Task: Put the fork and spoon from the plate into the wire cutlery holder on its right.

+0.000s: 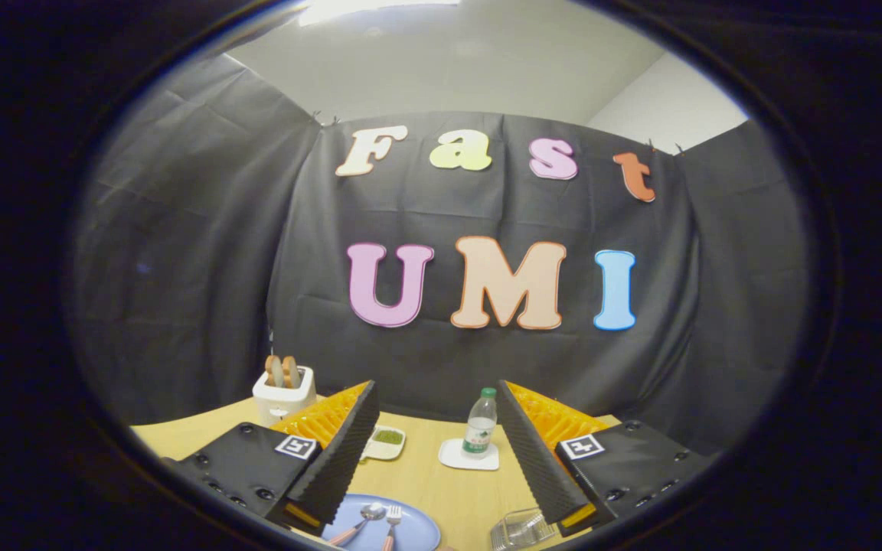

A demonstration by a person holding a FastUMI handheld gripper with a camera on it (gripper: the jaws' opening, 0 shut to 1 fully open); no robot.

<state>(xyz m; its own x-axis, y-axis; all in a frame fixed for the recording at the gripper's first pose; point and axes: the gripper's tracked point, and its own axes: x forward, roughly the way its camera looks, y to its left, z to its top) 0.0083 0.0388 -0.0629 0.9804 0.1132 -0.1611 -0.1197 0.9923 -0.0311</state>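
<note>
A blue plate (418,529) lies on the wooden table, low between my fingers and closer to the left one. On it rest a spoon (360,519) and a fork (391,524), both with pink handles, side by side. To the plate's right, under the right finger, sits the wire cutlery holder (521,529), only partly seen. My gripper (436,436) hangs above the table, open, with nothing between its fingers.
A white toaster (284,394) with two slices stands at the back left. A small dish (386,442) with something green sits beyond the plate. A plastic bottle (480,423) stands on a white coaster (469,456) mid-table. Black cloth walls close the far side.
</note>
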